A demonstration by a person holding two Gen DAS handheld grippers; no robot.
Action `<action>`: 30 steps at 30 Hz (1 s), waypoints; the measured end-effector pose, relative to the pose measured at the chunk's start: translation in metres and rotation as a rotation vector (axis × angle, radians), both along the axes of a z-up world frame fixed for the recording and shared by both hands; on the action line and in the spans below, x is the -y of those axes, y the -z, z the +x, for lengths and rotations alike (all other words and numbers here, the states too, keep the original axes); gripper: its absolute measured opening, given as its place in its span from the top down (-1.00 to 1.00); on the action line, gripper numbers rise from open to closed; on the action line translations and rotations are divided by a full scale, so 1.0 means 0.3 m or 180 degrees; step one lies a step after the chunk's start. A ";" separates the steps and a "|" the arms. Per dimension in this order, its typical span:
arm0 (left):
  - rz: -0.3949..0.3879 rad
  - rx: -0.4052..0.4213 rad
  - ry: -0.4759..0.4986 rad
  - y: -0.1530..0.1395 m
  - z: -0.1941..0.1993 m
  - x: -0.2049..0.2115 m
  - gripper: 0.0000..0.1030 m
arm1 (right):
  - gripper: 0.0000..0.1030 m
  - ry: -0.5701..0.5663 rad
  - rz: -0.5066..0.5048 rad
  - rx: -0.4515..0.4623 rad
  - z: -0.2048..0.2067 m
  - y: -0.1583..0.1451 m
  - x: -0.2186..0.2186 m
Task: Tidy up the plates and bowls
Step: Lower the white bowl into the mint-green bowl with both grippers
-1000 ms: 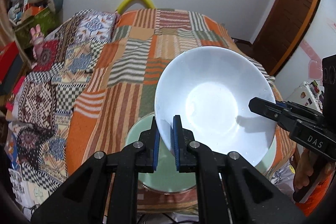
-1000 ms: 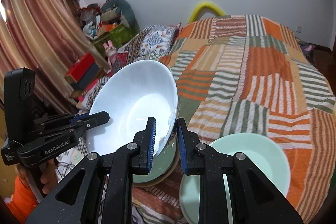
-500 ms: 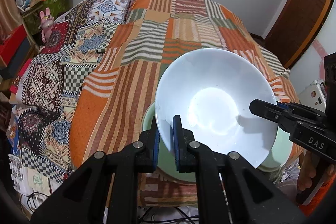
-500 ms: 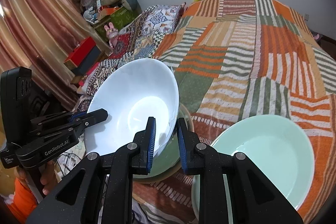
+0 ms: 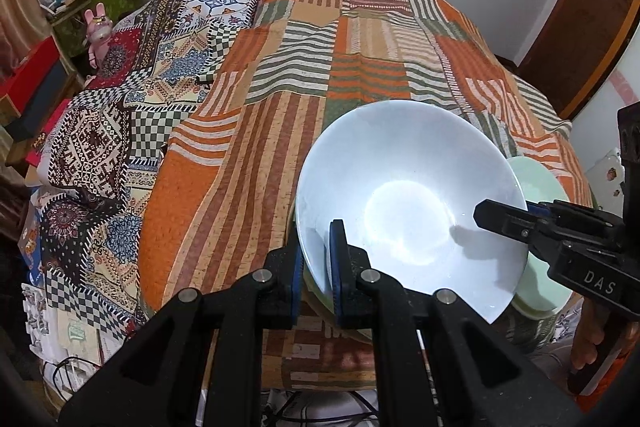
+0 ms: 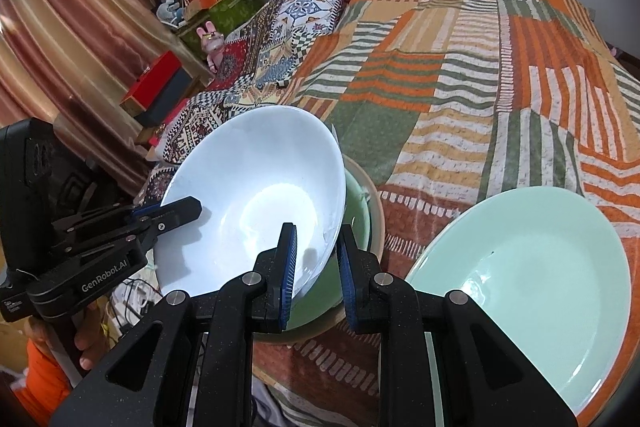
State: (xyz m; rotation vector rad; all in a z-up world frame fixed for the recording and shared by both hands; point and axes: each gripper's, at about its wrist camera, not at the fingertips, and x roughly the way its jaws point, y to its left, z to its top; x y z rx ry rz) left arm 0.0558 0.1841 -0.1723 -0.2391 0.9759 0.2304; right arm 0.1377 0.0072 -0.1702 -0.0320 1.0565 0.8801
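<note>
A white bowl [image 5: 408, 211] [image 6: 256, 203] hangs tilted over the bed's near edge, gripped at two opposite sides of its rim. My left gripper [image 5: 318, 239] is shut on the near-left rim; in the right wrist view it [image 6: 176, 211] reaches in from the left. My right gripper [image 6: 316, 239] is shut on the opposite rim and shows at the right edge [image 5: 500, 219] of the left wrist view. Just under the bowl lies a dark green dish with a beige rim [image 6: 356, 199]. A mint green plate [image 6: 532, 267] [image 5: 540, 183] lies beside it on the quilt.
An orange, green and white striped quilt [image 5: 320, 75] [image 6: 480, 67] covers the bed, with a patterned blanket [image 5: 120, 131] along its left. Boxes and a pink toy rabbit [image 5: 98, 27] crowd the left side. A person's hand [image 6: 88, 343] holds the left gripper's handle.
Both grippers have sunk with the white bowl toward the green dish. The mint plate and the quilt now look closer. Both grips are unchanged.
</note>
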 end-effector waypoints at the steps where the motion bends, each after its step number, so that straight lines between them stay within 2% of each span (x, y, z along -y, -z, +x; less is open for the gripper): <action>1: 0.0000 -0.0012 -0.0008 0.004 0.001 -0.002 0.82 | 0.62 -0.0007 -0.0005 -0.0005 -0.001 0.003 -0.002; 6: -0.0007 -0.0066 -0.0024 0.028 0.005 -0.009 0.82 | 0.61 -0.0030 -0.0040 -0.0034 -0.004 0.023 -0.010; 13: 0.0132 -0.0089 -0.0009 0.047 0.007 0.000 0.80 | 0.60 -0.0060 -0.0048 -0.0077 0.000 0.039 -0.019; 19: 0.0047 -0.0186 -0.0030 0.091 0.016 -0.014 0.75 | 0.59 -0.0068 -0.0060 -0.0103 0.001 0.055 -0.023; 21: 0.0098 -0.0178 -0.0031 0.095 0.017 -0.011 0.74 | 0.59 -0.0075 -0.0035 -0.0113 0.004 0.055 -0.022; 30: 0.0243 -0.0174 -0.0025 0.105 0.023 0.000 0.68 | 0.51 -0.0138 -0.0165 0.0067 -0.016 0.044 -0.040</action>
